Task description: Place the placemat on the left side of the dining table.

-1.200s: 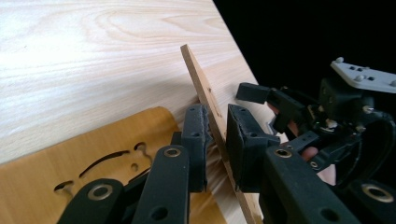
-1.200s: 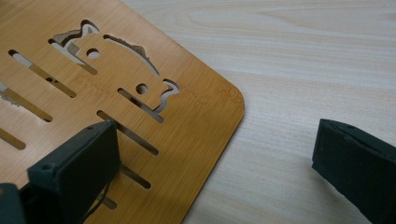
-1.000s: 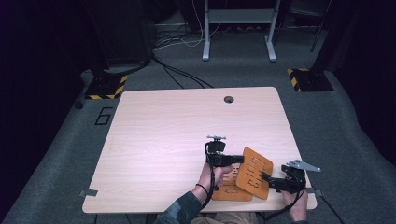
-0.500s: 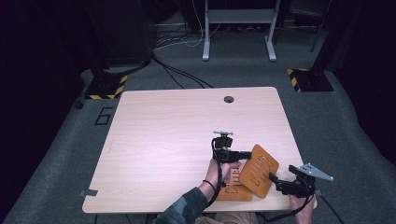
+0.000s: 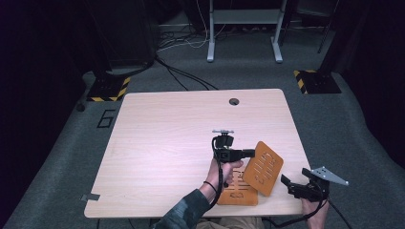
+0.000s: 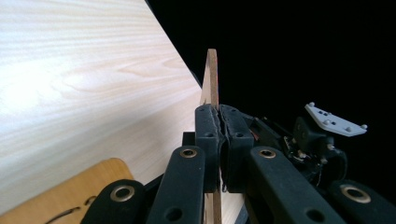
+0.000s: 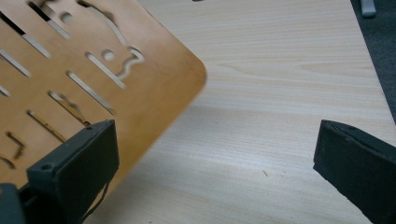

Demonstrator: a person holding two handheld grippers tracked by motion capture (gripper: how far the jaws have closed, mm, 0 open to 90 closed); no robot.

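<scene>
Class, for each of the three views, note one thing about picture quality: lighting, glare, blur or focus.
High view: the table is evenly lit, the room behind falls into darkness. Left gripper view: a bright glare patch on the tabletop at left, black background at right, the thin board clamped edge-on in the left gripper is sharp. Right gripper view: the slotted orange board is soft at its corner; the close jaws are slightly blurred.

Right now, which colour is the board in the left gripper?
Orange-brown board, clearest in the high view.
</scene>
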